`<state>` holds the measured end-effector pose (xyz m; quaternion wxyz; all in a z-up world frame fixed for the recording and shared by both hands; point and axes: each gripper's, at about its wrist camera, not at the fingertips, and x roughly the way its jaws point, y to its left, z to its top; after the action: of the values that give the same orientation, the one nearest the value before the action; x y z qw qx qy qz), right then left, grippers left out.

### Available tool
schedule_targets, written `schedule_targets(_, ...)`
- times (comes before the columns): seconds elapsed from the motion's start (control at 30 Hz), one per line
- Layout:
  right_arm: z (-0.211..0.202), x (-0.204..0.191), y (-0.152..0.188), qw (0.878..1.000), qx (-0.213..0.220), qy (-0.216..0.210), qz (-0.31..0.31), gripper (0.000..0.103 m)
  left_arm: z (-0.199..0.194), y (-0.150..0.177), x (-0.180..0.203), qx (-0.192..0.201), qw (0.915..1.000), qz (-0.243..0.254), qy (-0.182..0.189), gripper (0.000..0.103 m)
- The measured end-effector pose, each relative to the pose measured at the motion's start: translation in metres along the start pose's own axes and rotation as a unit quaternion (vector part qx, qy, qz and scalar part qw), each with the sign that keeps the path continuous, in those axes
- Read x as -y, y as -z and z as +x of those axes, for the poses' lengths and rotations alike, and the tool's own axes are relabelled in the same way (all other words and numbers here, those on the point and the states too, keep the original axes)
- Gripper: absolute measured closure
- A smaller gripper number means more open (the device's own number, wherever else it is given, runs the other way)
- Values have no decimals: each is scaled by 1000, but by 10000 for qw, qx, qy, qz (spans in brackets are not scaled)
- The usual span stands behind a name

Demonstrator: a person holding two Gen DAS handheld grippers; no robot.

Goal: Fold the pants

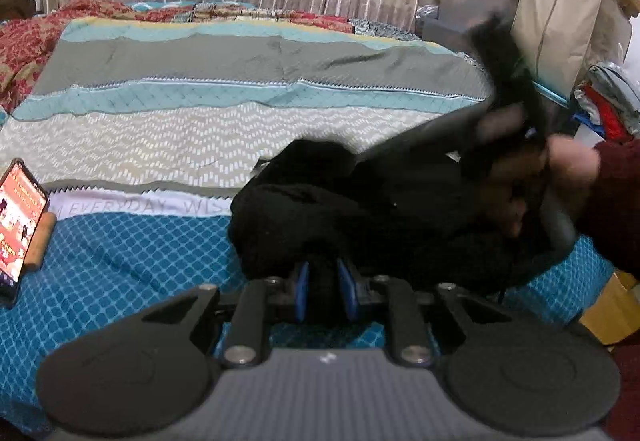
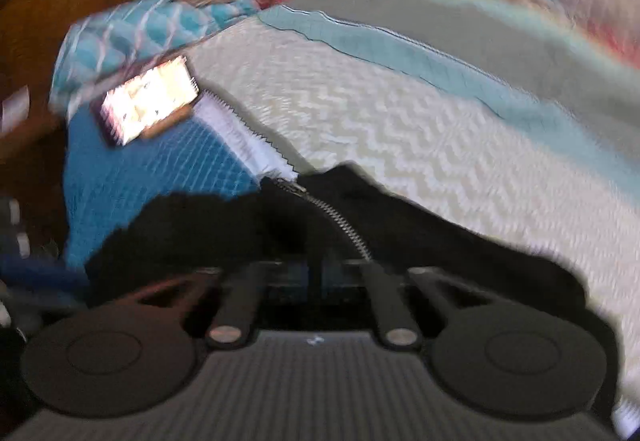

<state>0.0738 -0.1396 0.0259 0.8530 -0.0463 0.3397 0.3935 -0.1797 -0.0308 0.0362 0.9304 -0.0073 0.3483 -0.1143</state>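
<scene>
Left wrist view first: the left gripper [image 1: 325, 291] had its two blue pads [image 1: 303, 291] pressed in on a bunch of black cloth, and that cloth was the pants [image 1: 320, 209], heaped in a dark pile on the bedspread [image 1: 160, 145], toward the near right part of the bed. Off to the right the right gripper [image 1: 516, 145] was a blur, high and tangled in more of the same black fabric, a maroon sleeve [image 1: 616, 201] behind it. A phone [image 1: 18, 229] stood lit at the left edge. Boxes and bags crowded the far right beyond the bed.

Over to the right wrist view, and it was smeared with motion. The pants [image 2: 400, 225] draped right across the front of the right gripper [image 2: 320, 277], a silver zipper [image 2: 340, 219] running down toward the jaws. They looked drawn together on the cloth, though blur and dark fabric left it short of certain. The phone [image 2: 150, 103] glowed beyond, on the blue patch.

The risk, as I judged it: the garment was still a crumpled heap, so two pinches in unknown layers could lift it twisted, and a fast swing could shake a thin grip loose or sweep cloth into the phone.

The count: one pair of pants, two grippers, one phone, one zipper showing.
</scene>
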Motion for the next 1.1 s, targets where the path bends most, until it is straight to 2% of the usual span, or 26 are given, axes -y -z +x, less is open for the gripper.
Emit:
schedule_targets(0.03, -19, 13, 6, 9992, 218, 62, 324, 95, 0, 0, -8, 2, 10000, -31, 42, 77)
schedule_targets(0.07, -35, 31, 6, 9964, 426, 172, 718, 95, 0, -2, -18, 31, 9999, -113, 48, 62)
schedule_targets(0.1, -53, 51, 8, 9910, 642, 328, 1127, 96, 0, -4, -29, 85, 9997, -230, 32, 39)
schedule_targets(0.13, -71, 66, 23, 9838, 898, 544, 1456, 96, 0, -8, -40, 141, 9989, -437, -2, 27)
schedule_targets(0.17, -96, 85, 32, 9740, 1170, 870, 1733, 96, 2, -13, -51, 186, 9976, -666, 14, 6)
schedule_targets(0.2, -122, 96, 51, 9637, 1371, 1214, 1942, 96, 4, -17, -63, 243, 9951, -949, 99, 2)
schedule_targets(0.27, -155, 121, 73, 9358, 1675, 1969, 2399, 96, 14, -25, -84, 255, 9872, -1510, 433, 0)
schedule_targets(0.33, -192, 146, 94, 9017, 1921, 2522, 2940, 96, 32, -29, -105, 123, 9774, -1978, 733, 0)
schedule_targets(0.37, -208, 156, 103, 8843, 2021, 2731, 3203, 96, 46, -30, -111, -28, 9742, -2122, 767, 1)
schedule_targets(0.4, -218, 164, 112, 8692, 2109, 2895, 3408, 96, 64, -31, -115, -255, 9710, -2256, 747, 11)
schedule_targets(0.43, -229, 169, 121, 8529, 2178, 3055, 3630, 96, 79, -30, -116, -455, 9684, -2319, 802, 26)
schedule_targets(0.47, -241, 173, 128, 8368, 2312, 3152, 3834, 96, 91, -28, -113, -643, 9654, -2345, 942, 56)
schedule_targets(0.5, -257, 178, 137, 8239, 2495, 3189, 3965, 96, 101, -27, -108, -787, 9629, -2377, 1011, 66)
schedule_targets(0.6, -287, 178, 150, 7841, 3059, 3410, 4188, 96, 94, -30, -92, -583, 9744, -2044, 738, 79)
schedule_targets(0.67, -300, 186, 159, 7664, 3264, 3486, 4297, 96, 76, -37, -92, -386, 9770, -1978, 701, 84)
schedule_targets(0.77, -319, 191, 156, 7518, 3507, 3525, 4331, 96, 33, -53, -110, -4, 9738, -2152, 729, 93)
schedule_targets(0.8, -320, 189, 152, 7482, 3646, 3482, 4314, 96, 12, -59, -116, 215, 9729, -2182, 732, 93)
schedule_targets(0.83, -338, 188, 162, 7437, 3788, 3451, 4293, 96, -8, -66, -121, 427, 9745, -2111, 632, 93)
schedule_targets(0.9, -337, 185, 162, 7406, 3985, 3398, 4209, 96, -39, -74, -123, 677, 9801, -1857, 156, 91)
schedule_targets(0.93, -332, 185, 161, 7437, 3986, 3341, 4201, 96, -44, -78, -122, 648, 9828, -1727, -95, 90)
schedule_targets(1.0, -322, 187, 162, 7529, 3859, 3280, 4202, 96, -43, -76, -117, 483, 9874, -1387, -581, 78)
schedule_targets(1.03, -315, 188, 162, 7561, 3769, 3307, 4205, 96, -39, -74, -115, 373, 9877, -1326, -743, 76)
schedule_targets(1.1, -306, 191, 162, 7557, 3657, 3306, 4310, 96, -30, -65, -112, 204, 9876, -1368, -736, 76)
